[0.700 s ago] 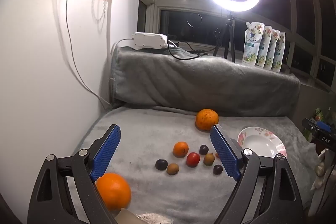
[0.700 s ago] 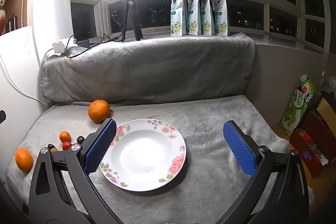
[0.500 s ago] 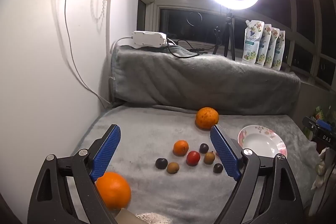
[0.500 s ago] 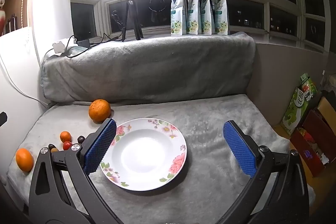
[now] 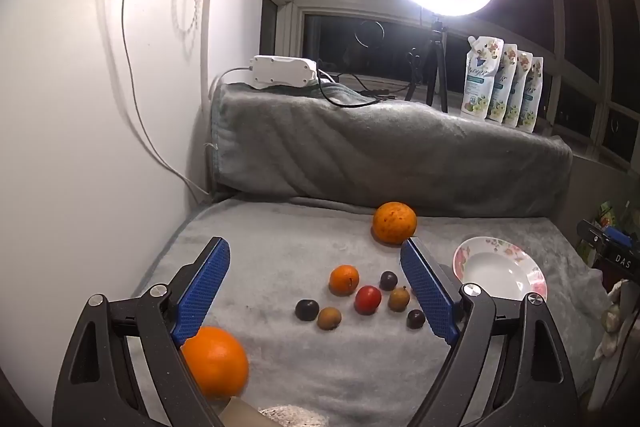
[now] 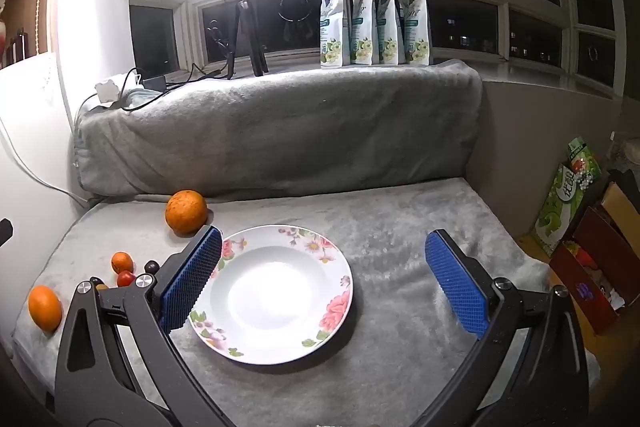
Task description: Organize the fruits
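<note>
The left gripper is spread wide, holding nothing, above small fruits scattered on the grey blanket (an orange lies beside its left finger). The right gripper, equally wide and empty, hovers over the flowered plate.

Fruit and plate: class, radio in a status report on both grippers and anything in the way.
Left gripper open, empty. Right gripper open, empty, over floral plate. Plate bare; fruit all loose on grey blanket. Nothing in the way.

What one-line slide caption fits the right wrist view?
Open right claw hovers over an empty floral-rimmed white plate on a grey blanket, fruit scattered beside it.
</note>
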The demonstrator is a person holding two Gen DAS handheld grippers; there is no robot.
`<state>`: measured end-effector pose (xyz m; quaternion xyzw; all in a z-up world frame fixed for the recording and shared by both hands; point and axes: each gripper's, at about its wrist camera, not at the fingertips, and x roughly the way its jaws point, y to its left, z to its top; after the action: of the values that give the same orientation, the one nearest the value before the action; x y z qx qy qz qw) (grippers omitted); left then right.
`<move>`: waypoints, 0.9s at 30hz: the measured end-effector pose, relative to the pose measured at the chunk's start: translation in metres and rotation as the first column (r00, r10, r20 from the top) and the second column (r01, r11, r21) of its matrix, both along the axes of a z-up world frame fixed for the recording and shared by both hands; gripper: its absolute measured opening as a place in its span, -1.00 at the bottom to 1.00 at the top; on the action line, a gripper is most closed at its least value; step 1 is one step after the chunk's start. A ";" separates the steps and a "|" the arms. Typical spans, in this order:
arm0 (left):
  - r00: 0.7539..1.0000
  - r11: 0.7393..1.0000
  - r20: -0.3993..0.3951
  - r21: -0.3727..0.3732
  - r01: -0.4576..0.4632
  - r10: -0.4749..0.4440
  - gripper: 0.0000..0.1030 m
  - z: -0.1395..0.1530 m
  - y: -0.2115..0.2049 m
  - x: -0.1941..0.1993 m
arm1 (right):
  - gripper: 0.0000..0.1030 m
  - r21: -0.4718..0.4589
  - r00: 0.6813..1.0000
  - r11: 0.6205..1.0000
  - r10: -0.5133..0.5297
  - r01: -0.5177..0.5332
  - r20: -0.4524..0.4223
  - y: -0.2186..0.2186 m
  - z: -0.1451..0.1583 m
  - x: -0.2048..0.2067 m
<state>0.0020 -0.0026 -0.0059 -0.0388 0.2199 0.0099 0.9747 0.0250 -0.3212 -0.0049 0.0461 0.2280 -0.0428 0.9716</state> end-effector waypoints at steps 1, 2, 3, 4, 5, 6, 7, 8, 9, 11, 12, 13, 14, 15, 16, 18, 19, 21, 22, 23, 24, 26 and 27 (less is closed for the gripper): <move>1.000 1.000 0.001 -0.001 0.001 -0.001 0.70 0.000 0.001 0.000 | 1.00 0.001 1.000 1.000 0.001 -0.001 0.001 -0.001 0.000 0.000; 1.000 1.000 0.001 -0.002 0.002 -0.002 0.70 0.000 0.001 0.000 | 1.00 0.000 1.000 1.000 -0.001 0.001 0.004 -0.001 0.000 0.000; 1.000 1.000 0.002 -0.002 0.002 -0.002 0.70 0.000 0.001 0.000 | 1.00 0.001 1.000 1.000 -0.004 0.004 0.006 0.001 0.000 -0.001; 1.000 1.000 0.001 -0.002 0.001 -0.001 0.70 0.001 0.001 0.000 | 1.00 0.005 1.000 1.000 -0.007 0.007 0.007 -0.001 0.002 -0.002; 1.000 1.000 0.001 -0.002 0.000 0.000 0.70 0.000 0.001 0.000 | 1.00 0.006 1.000 1.000 -0.008 0.008 0.008 -0.001 0.003 -0.002; 1.000 1.000 0.001 -0.001 -0.001 0.001 0.70 0.001 0.001 0.000 | 1.00 0.006 1.000 1.000 -0.009 0.008 0.010 -0.001 0.003 -0.002; 1.000 1.000 0.000 -0.001 0.000 0.000 0.70 0.001 0.001 0.000 | 1.00 0.006 1.000 1.000 -0.007 0.007 0.009 -0.001 0.004 -0.002; 1.000 1.000 0.000 -0.002 0.000 0.000 0.70 0.001 0.001 0.000 | 1.00 0.005 1.000 1.000 -0.008 0.007 0.010 -0.001 0.004 -0.002; 1.000 1.000 0.001 -0.002 0.000 0.000 0.70 0.001 0.001 0.000 | 1.00 0.003 1.000 1.000 -0.009 0.009 0.011 -0.001 0.004 -0.002; 1.000 1.000 0.001 -0.001 0.000 0.000 0.70 0.001 0.001 0.000 | 1.00 0.004 1.000 1.000 -0.008 0.008 0.012 -0.001 0.006 -0.003; 1.000 1.000 0.001 -0.001 0.000 0.000 0.70 0.002 0.001 0.000 | 1.00 0.004 1.000 1.000 -0.008 0.008 0.013 -0.001 0.006 -0.003; 1.000 1.000 0.000 -0.001 0.000 0.000 0.70 0.002 0.001 0.000 | 1.00 0.004 1.000 1.000 -0.008 0.008 0.013 -0.001 0.006 -0.003; 1.000 1.000 0.000 -0.001 0.000 0.000 0.70 0.002 0.001 0.000 | 1.00 0.004 1.000 1.000 -0.008 0.008 0.013 -0.001 0.006 -0.003; 1.000 1.000 0.000 -0.001 0.000 0.000 0.70 0.002 0.001 0.000 | 1.00 0.005 1.000 1.000 -0.007 0.007 0.013 -0.001 0.006 -0.003; 1.000 1.000 0.000 -0.003 0.000 0.000 0.70 0.002 0.001 0.000 | 1.00 0.005 1.000 1.000 -0.007 0.007 0.013 0.000 0.007 -0.004; 1.000 1.000 0.001 -0.002 0.000 0.000 0.70 0.002 0.001 0.000 | 1.00 0.003 1.000 1.000 -0.007 0.007 0.014 0.001 0.008 -0.003; 1.000 1.000 0.000 -0.002 -0.001 0.001 0.70 0.002 0.001 0.000 | 1.00 0.004 1.000 1.000 -0.007 0.007 0.014 0.001 0.008 -0.003; 1.000 1.000 0.000 -0.002 -0.002 0.002 0.70 0.002 0.001 0.000 | 1.00 0.005 1.000 1.000 -0.006 0.006 0.014 0.001 0.009 -0.003; 1.000 1.000 0.000 -0.002 -0.002 0.002 0.70 0.002 0.001 0.000 | 1.00 0.003 1.000 1.000 -0.006 0.006 0.015 0.002 0.009 -0.003; 1.000 1.000 -0.001 -0.001 -0.003 0.003 0.70 0.002 0.001 0.000 | 1.00 0.001 1.000 1.000 -0.007 0.007 0.016 0.002 0.010 -0.003; 1.000 1.000 -0.001 -0.002 -0.003 0.003 0.70 0.002 0.001 0.000 | 1.00 0.000 1.000 1.000 -0.007 0.007 0.018 0.003 0.011 -0.003; 1.000 1.000 0.000 -0.002 -0.004 0.004 0.70 0.003 0.000 -0.001 | 1.00 0.001 1.000 1.000 -0.006 0.006 0.016 0.004 0.012 -0.003; 1.000 1.000 0.000 -0.002 -0.005 0.005 0.70 0.003 0.000 0.000 | 1.00 0.001 1.000 1.000 -0.006 0.006 0.017 0.004 0.012 -0.003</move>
<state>0.0015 -0.0021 -0.0033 -0.0400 0.2199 0.0120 0.9746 0.0215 -0.3177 0.0070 0.0476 0.2199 -0.0453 0.9733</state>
